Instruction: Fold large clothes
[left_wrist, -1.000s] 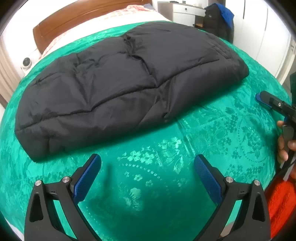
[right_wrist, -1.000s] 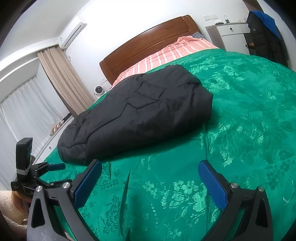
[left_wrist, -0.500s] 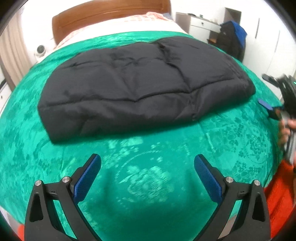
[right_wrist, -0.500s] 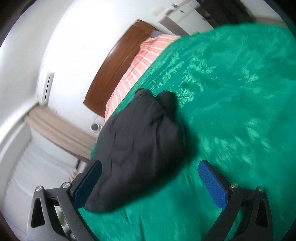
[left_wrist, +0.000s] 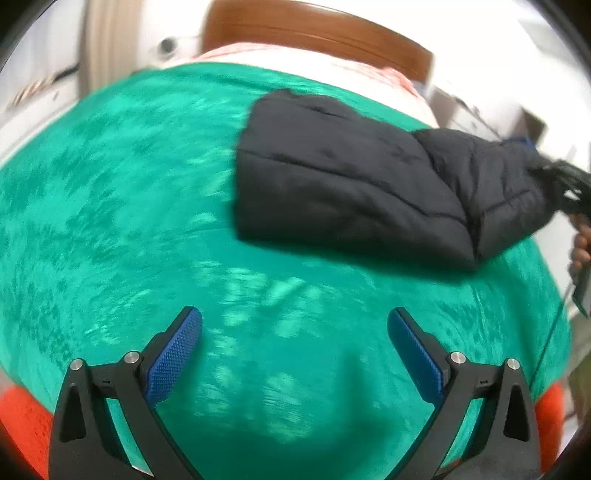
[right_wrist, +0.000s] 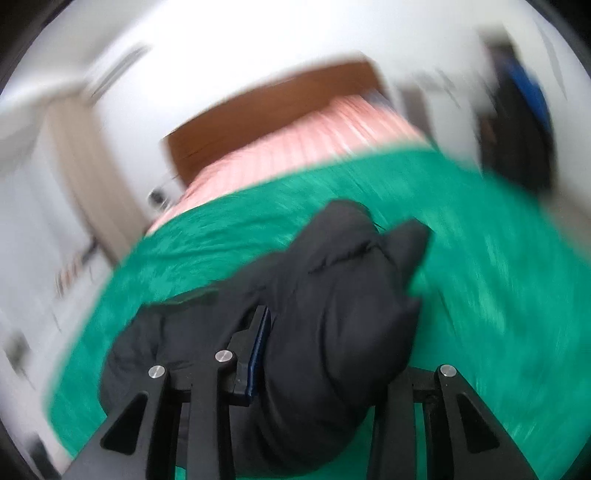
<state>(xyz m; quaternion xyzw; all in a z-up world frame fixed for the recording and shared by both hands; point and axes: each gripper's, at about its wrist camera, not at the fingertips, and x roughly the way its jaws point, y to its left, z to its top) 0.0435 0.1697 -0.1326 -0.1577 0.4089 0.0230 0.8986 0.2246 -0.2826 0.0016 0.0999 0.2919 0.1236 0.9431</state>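
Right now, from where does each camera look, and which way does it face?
Left wrist: sits on the left gripper, open above the green bedspread, facing the headboard; the right gripper and a hand show at the edge.
Right wrist: sits on the right gripper, jaws closing on the black jacket, facing the headboard; only its fingers show.
Shared: jacket, bedspread, headboard.

right gripper (right_wrist: 317, 354) now closing on black jacket (left_wrist: 351, 177), its end lifted off bedspread (left_wrist: 110, 184)
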